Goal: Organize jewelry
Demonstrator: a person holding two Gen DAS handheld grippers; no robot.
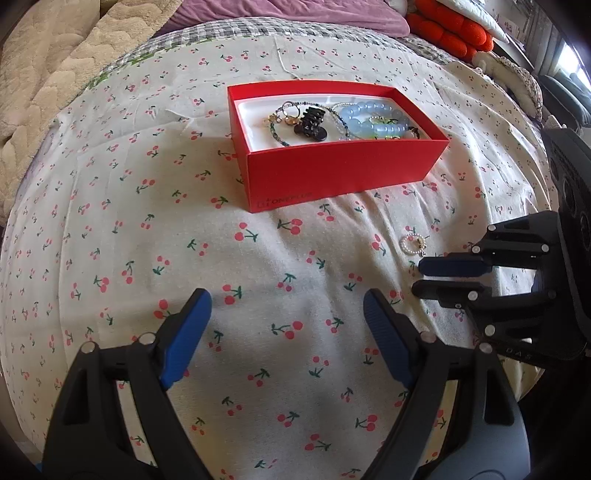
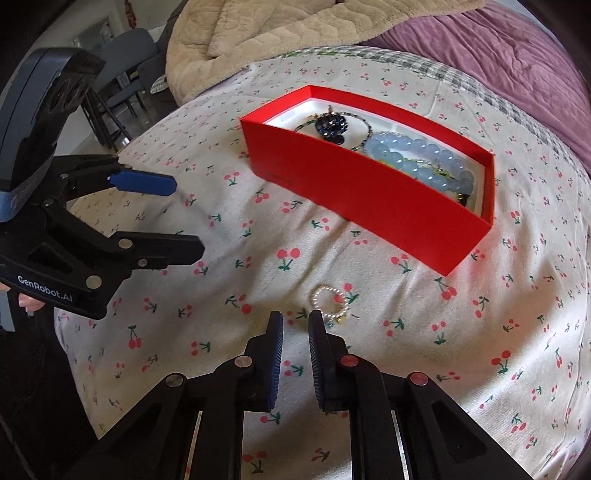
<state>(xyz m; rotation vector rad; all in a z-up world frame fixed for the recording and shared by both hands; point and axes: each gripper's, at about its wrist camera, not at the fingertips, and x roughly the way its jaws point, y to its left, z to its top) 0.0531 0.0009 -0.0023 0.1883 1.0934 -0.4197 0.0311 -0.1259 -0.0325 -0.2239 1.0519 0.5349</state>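
Observation:
A red open box lies on the cherry-print bedsheet and holds blue bead bracelets, a black hair clip and thin chains. A small pearl ring bracelet lies on the sheet in front of the box. My right gripper is open by a narrow gap and empty, its tips just short of the pearl ring. My left gripper is wide open and empty above bare sheet.
A beige quilted blanket and a purple cover lie behind the box. Orange cushions sit at the far right of the bed. Chairs stand beyond the bed's edge.

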